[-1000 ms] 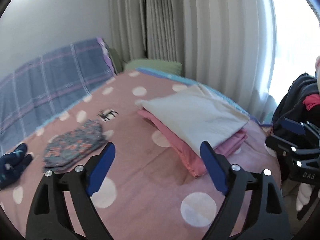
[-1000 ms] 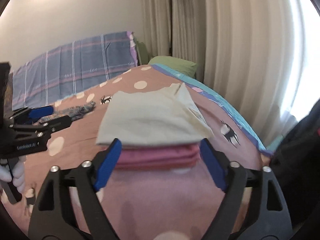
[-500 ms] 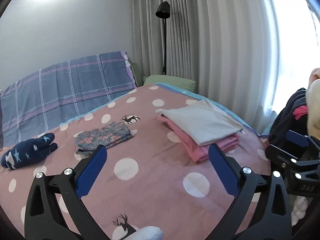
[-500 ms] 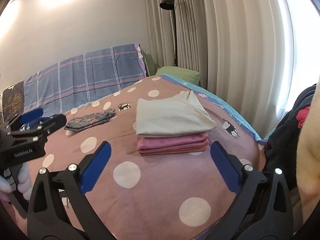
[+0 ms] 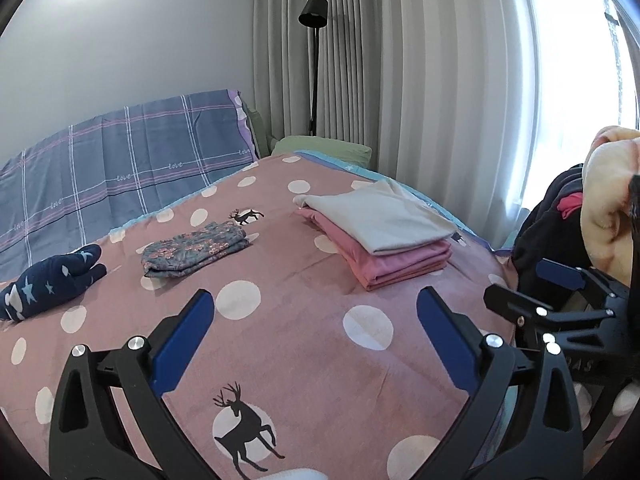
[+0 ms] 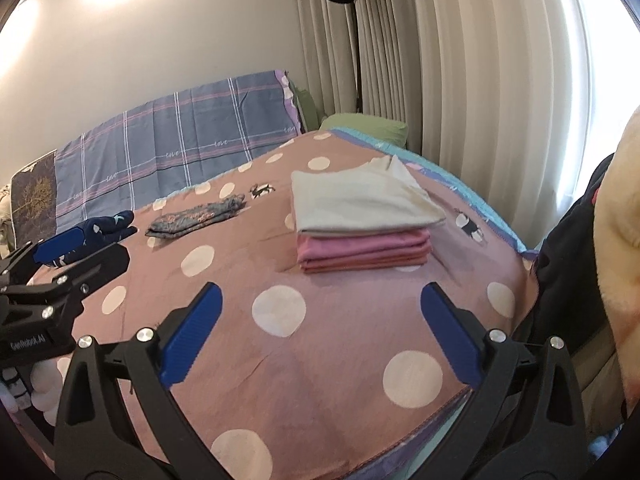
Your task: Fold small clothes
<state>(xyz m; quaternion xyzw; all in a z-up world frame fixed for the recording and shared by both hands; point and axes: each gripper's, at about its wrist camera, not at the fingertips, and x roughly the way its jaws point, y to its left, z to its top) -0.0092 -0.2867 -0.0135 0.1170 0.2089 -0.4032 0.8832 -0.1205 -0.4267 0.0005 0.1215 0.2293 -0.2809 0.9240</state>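
Both your grippers hang empty over the bedspread (image 5: pixel 304 344), left gripper (image 5: pixel 316 332) and right gripper (image 6: pixel 320 328) with jaws spread wide. The cream garment (image 6: pixel 360 204) sits folded atop the pink stack (image 6: pixel 364 252); the floral piece (image 5: pixel 196 246) lies folded well apart. The navy star item (image 5: pixel 48 280) looks unfolded, probably yours next.

bright daylight floods through the curtains (image 5: pixel 440 80) at right, blowing out the window (image 6: pixel 600 92); glare patches on the wall (image 5: pixel 120 40); fisheye bends edges, dark corners.
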